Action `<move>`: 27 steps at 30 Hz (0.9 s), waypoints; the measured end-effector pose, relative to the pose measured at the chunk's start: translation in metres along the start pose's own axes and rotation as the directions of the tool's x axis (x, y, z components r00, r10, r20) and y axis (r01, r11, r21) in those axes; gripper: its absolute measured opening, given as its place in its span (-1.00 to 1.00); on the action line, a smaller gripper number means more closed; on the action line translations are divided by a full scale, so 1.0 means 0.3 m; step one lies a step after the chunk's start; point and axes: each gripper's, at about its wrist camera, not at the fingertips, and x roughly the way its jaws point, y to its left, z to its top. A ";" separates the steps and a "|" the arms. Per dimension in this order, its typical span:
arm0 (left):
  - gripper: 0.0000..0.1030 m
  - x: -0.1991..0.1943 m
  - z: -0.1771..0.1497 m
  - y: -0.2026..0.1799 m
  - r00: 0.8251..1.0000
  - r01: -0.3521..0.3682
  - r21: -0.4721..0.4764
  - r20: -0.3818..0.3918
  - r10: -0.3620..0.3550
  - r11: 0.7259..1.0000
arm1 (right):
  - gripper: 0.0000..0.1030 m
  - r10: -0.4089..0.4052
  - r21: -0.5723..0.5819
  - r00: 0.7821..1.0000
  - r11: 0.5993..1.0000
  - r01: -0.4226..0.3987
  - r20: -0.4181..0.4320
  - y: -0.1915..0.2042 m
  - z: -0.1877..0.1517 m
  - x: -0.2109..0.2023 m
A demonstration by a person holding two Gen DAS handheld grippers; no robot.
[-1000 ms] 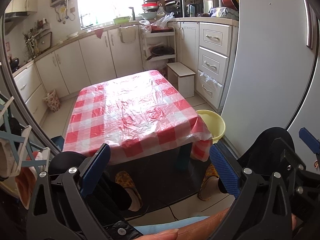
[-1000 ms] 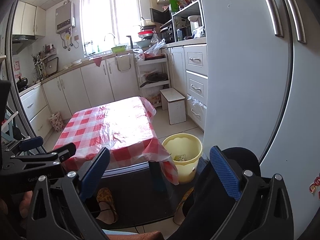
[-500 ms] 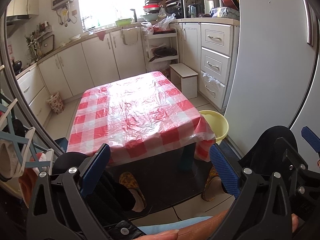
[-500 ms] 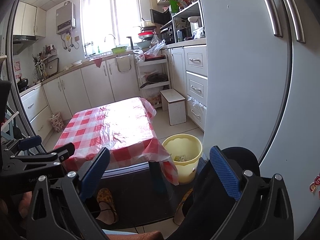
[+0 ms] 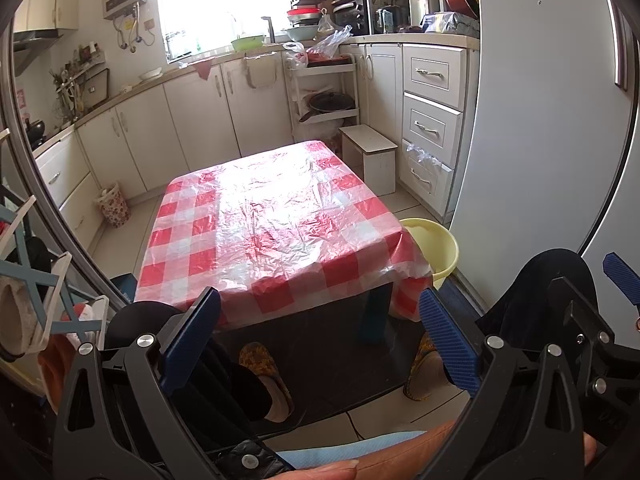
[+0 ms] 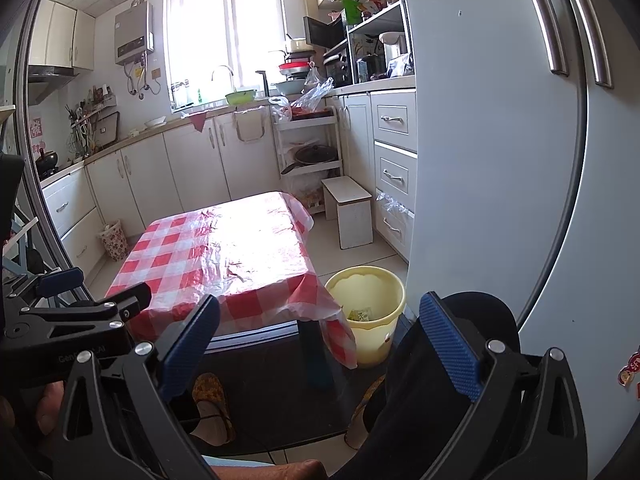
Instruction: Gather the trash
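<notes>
A: Where trash shows at all: one scrap [image 6: 359, 314] lying inside the yellow bucket [image 6: 394, 288]; counter [image 5: 272, 216] bare under its checked cover; long axis too small to tell.

B: Bucket: ahead and low, beside the counter's right corner; right hand-held gripper [image 6: 320, 344] nearer; left hand-held gripper [image 5: 320, 340] likewise spread wide; both holding nothing.

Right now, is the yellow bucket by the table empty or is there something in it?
Not empty. The yellow bucket stands upright beside the table, and the right wrist view shows a small greenish scrap at its bottom; otherwise it looks bare.
</notes>
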 end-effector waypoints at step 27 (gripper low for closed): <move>0.85 0.002 -0.004 0.016 1.000 -0.008 -0.001 -0.002 0.008 1.000 | 0.86 -0.001 -0.006 1.000 1.000 0.001 -0.005 -0.007 -0.004 0.002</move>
